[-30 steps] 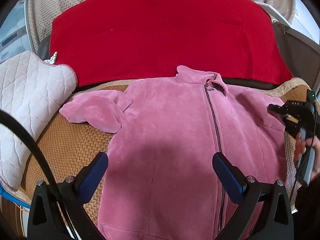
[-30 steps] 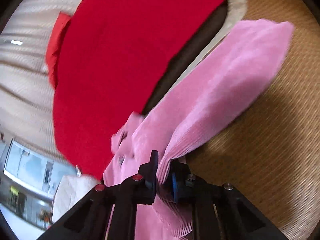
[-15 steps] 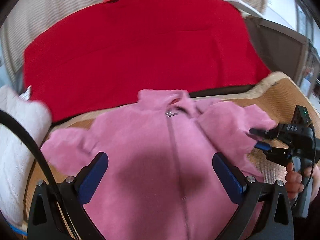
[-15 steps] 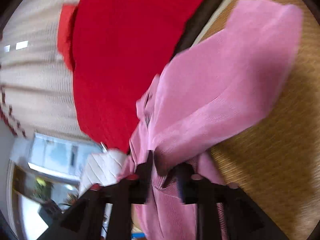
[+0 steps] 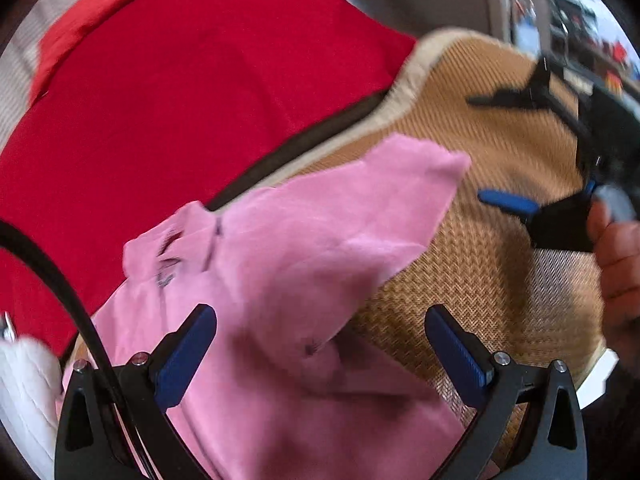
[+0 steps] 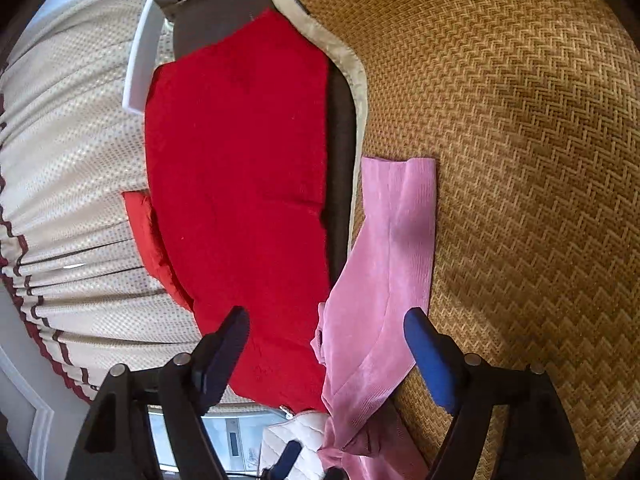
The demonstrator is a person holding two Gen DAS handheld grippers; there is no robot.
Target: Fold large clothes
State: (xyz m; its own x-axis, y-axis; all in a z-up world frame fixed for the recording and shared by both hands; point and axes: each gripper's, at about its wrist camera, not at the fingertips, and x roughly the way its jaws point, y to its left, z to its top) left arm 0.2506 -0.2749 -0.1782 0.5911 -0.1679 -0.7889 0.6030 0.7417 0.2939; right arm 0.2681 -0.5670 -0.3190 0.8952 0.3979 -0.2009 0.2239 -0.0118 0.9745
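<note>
Now that our right gripper (image 6: 326, 354) has opened and let go the sleeve (image 6: 396, 240), this sleeve lies loose on the woven mat (image 6: 520, 160). Our left gripper (image 5: 320, 352) hovers open above the pink jacket (image 5: 280, 280); the sleeve fold seems not finished.

Pink corduroy jacket (image 5: 280, 280) is lying front-up on the woven mat, collar w/ zip pointing toward the red cloth. One sleeve (image 6: 396, 240) is sticking out flat across the mat, cuff end squared off, fabric bunching & creasing near the shoulder. Left view's blurring.
</note>
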